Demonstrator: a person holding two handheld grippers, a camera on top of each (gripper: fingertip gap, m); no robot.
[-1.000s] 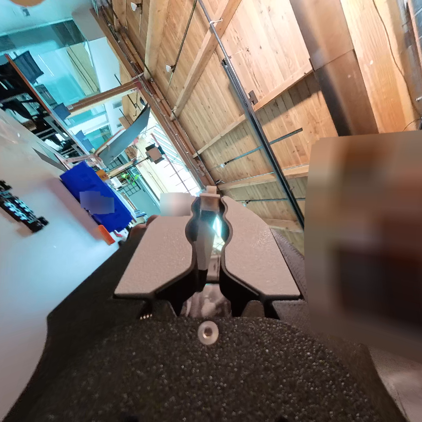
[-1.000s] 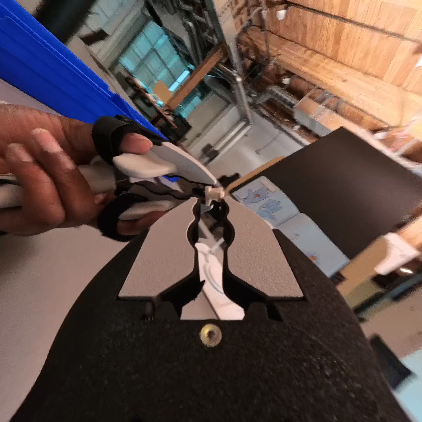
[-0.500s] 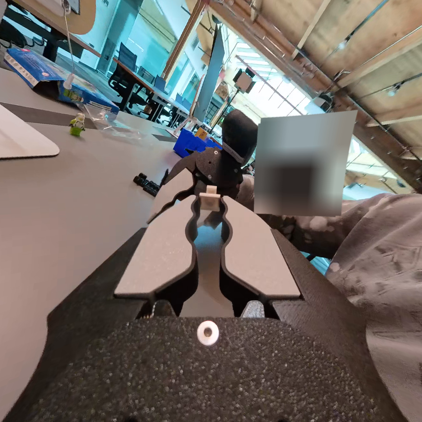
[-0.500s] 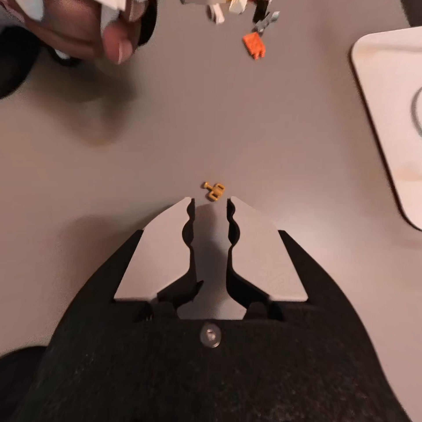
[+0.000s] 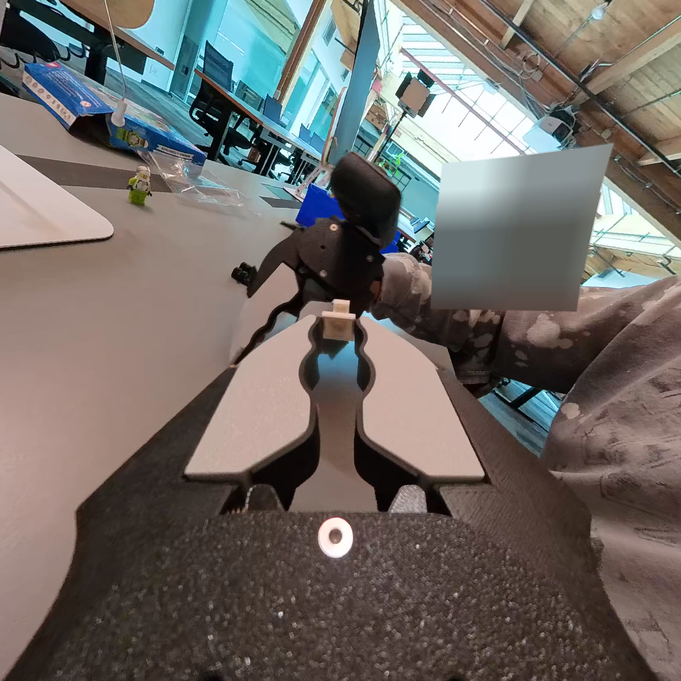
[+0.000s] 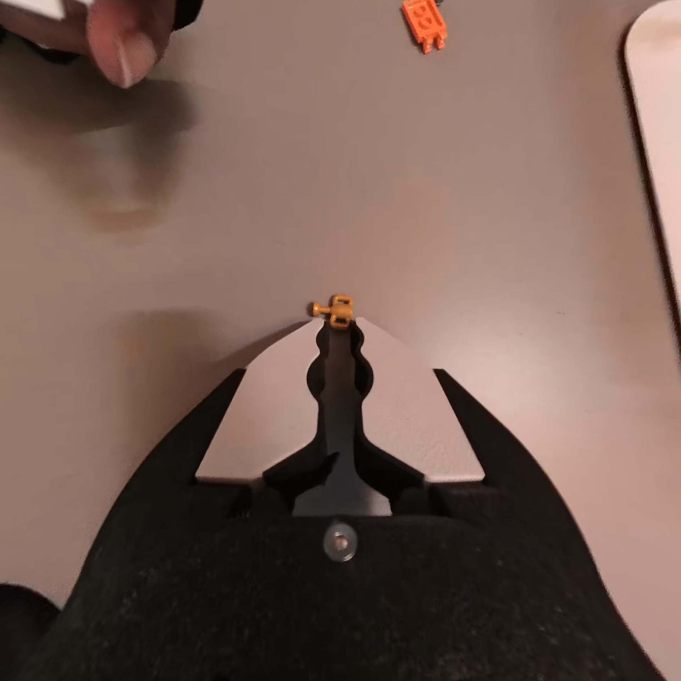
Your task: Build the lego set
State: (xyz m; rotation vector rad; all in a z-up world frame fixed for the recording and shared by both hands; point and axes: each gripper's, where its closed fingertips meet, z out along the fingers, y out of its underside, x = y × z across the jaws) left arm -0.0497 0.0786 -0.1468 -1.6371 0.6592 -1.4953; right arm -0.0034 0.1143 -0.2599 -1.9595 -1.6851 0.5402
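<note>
- left gripper [image 5: 338, 324]: jaws nearly together, pinching a small white lego piece [image 5: 337, 325] at the fingertips; piece held up off the table [image 5: 92, 331], stud end pointing away from the camera.
- right gripper [image 6: 337, 321]: tips down at the table surface, narrow gap between the jaws; small gold lego piece [image 6: 338, 310] sits right at the tips, one end between them. Can't tell whether the jaws actually clamp it.
- In the left wrist view the right gripper [image 5: 258, 331] shows farther off, angled down to the table, with a person's grey mottled sleeve [image 5: 479, 331] behind it.
- Orange lego plate [image 6: 423, 23] lies flat on the table, well apart from the gold piece, toward the far edge of the right wrist view.
- A hand [image 6: 110, 33] sits at the top left corner of that view, blurred.
- White tray [image 6: 659, 147] edge along the right side; the same kind of white tray [image 5: 44, 221] shows at the left in the left wrist view.
- Green and white minifigure [image 5: 140, 185] stands upright on the table near the tray corner; clear plastic bag [image 5: 191, 180] just beside it, blue box [image 5: 103, 107] behind.
- Small black lego assembly [image 5: 243, 274] on the table near the right gripper.
</note>
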